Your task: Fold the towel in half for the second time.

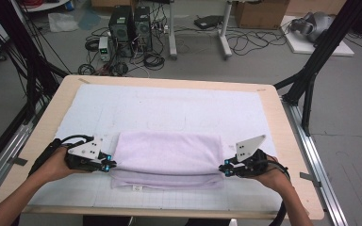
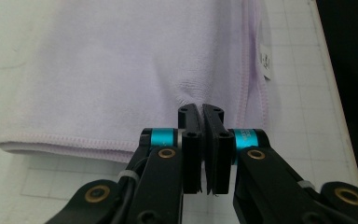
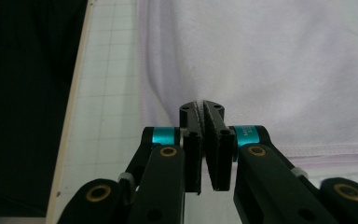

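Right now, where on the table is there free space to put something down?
The white mat is bare between the lilac towel and the table's far edge. A narrower bare strip lies between the towel and the near edge. Crowded: the towel's two ends, where the left hand-held gripper and right hand-held gripper pinch it.

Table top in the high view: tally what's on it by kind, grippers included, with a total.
Lilac towel, folded: 1
White grid mat: 1
Grippers, each pinching a towel end: 2, the left gripper and the right gripper
Total: 4
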`<state>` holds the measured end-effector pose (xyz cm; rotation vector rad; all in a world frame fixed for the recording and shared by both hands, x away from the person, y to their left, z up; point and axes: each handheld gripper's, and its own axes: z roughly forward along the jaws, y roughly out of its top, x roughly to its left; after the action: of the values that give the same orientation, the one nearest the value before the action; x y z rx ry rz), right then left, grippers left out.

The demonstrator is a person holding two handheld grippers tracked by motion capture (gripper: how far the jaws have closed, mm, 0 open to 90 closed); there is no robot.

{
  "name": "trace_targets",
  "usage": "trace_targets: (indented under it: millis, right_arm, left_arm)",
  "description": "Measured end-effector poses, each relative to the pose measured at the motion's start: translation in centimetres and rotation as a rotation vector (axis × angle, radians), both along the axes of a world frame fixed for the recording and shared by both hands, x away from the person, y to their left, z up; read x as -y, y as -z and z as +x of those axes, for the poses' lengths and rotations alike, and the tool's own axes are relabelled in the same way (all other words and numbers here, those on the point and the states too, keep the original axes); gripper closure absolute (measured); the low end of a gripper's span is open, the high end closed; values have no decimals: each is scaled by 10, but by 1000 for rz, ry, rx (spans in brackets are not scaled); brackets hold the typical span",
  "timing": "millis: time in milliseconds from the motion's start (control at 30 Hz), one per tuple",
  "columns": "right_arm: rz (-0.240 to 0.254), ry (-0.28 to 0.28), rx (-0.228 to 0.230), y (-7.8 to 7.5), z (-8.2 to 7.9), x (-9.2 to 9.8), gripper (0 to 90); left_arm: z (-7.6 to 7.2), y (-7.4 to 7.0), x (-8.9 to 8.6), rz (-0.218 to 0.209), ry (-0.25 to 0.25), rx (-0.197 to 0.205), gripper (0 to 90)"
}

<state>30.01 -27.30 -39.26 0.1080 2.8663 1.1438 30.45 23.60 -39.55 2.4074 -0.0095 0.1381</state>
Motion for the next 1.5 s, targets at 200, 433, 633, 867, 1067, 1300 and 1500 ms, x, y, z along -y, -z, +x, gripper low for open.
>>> trace_targets:
  millis: [200,433,633,867,1067,1300,1500]
  right_arm:
    - [-21,-28,-32,7,-7,-1,865]
    - [-60,-103,-72,13,-16,-4,864]
    - [-38,-135,-107,14,-18,1,863]
    - [-21,-47,-127,16,-16,5,482]
    - [40,171,-71,9,7,6,355]
    - [73,304,-42,1,36,-2,365]
    - [2,423,-7,3,60,-11,419]
  left_arm:
    - [-9,6,1,-2,34,-22,860]
    - [-17,10,-3,-1,51,-34,856]
    - [-21,11,-4,-6,61,-47,853]
    - [-11,8,-11,-57,-67,-25,407]
    - [20,-7,-15,-124,-240,10,264]
    - [48,-14,-6,-137,-302,21,228]
    - [68,-1,0,-98,-357,-6,235]
